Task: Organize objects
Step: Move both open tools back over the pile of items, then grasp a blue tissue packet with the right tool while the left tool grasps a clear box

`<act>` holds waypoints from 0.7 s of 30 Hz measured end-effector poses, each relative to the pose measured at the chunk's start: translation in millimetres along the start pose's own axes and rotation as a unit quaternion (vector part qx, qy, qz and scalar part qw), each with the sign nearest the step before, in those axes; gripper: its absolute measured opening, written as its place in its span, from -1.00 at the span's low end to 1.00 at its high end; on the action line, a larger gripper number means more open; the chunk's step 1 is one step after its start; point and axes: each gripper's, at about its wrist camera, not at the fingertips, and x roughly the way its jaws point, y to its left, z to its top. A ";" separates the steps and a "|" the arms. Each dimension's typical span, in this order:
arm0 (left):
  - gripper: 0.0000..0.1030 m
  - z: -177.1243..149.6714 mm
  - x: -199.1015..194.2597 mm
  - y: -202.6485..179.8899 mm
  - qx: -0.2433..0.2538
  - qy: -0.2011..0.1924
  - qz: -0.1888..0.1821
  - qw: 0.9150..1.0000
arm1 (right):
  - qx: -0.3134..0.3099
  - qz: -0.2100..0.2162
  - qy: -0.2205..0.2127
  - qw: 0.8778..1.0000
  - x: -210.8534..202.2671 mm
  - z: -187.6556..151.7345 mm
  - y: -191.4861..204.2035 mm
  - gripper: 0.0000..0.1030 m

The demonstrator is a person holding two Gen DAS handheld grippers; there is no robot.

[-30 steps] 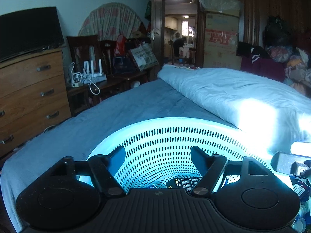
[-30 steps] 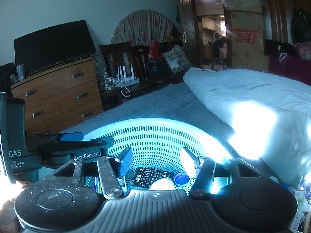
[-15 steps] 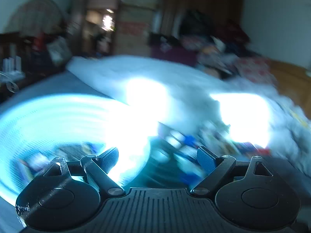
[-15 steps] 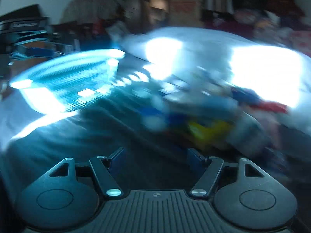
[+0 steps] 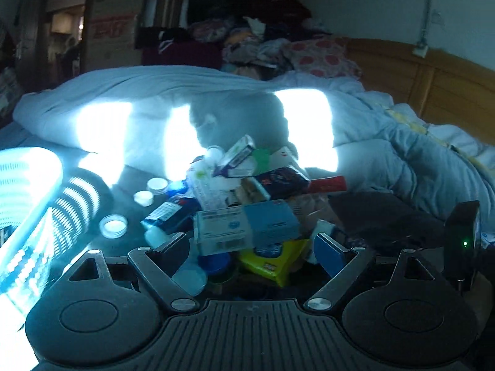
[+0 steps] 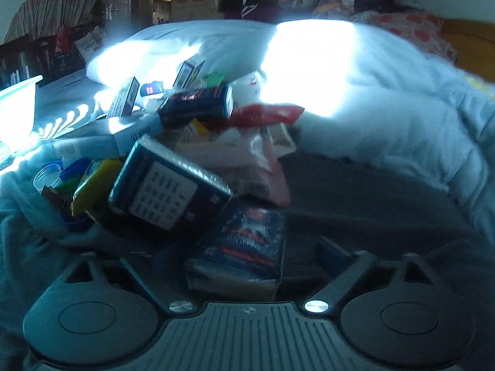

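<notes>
**Both tools over the heap on the bed**

On the dark bedspread, a heap of small boxes, packets and bottle caps lies between a perforated plastic basket at the far left and a rumpled pale blue duvet behind and to the right. Sun falls in bright patches on the duvet.

From the left wrist view, the left tool hangs just above the near edge of the heap, its jaws spread wide and closing on nothing. Just beyond the fingertips sit a pale blue and white carton, tilted, and a yellow packet under it. A dark box with red print and a red pack lie higher in the heap. Three round clear lids rest on the bedspread left of the heap, apart from it.

From the right wrist view, the right tool is low at the near side of the heap. Its jaws stand partly open and have just been narrowing. A dark blue pack with red lettering lies between the fingers; the picture is dim and blurred there, and the pads do not appear to press on it. A dark box with a white printed panel leans just beyond it, resting against the yellow packet at its left.
</notes>
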 end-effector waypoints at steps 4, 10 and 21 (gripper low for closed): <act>0.71 4.8 45.6 -37.3 0.055 0.010 -0.044 0.997 | 0.031 0.018 -0.021 0.999 -25.8 -11.8 -10.1 0.03; 0.77 -2.0 108.6 -81.0 0.149 0.027 -0.058 0.987 | 0.117 0.026 -0.049 0.992 -81.0 -44.3 -44.1 0.05; -0.50 -11.4 135.3 -103.5 0.185 0.088 -0.032 0.978 | 0.153 0.034 -0.061 0.986 -76.3 -50.3 -57.6 0.04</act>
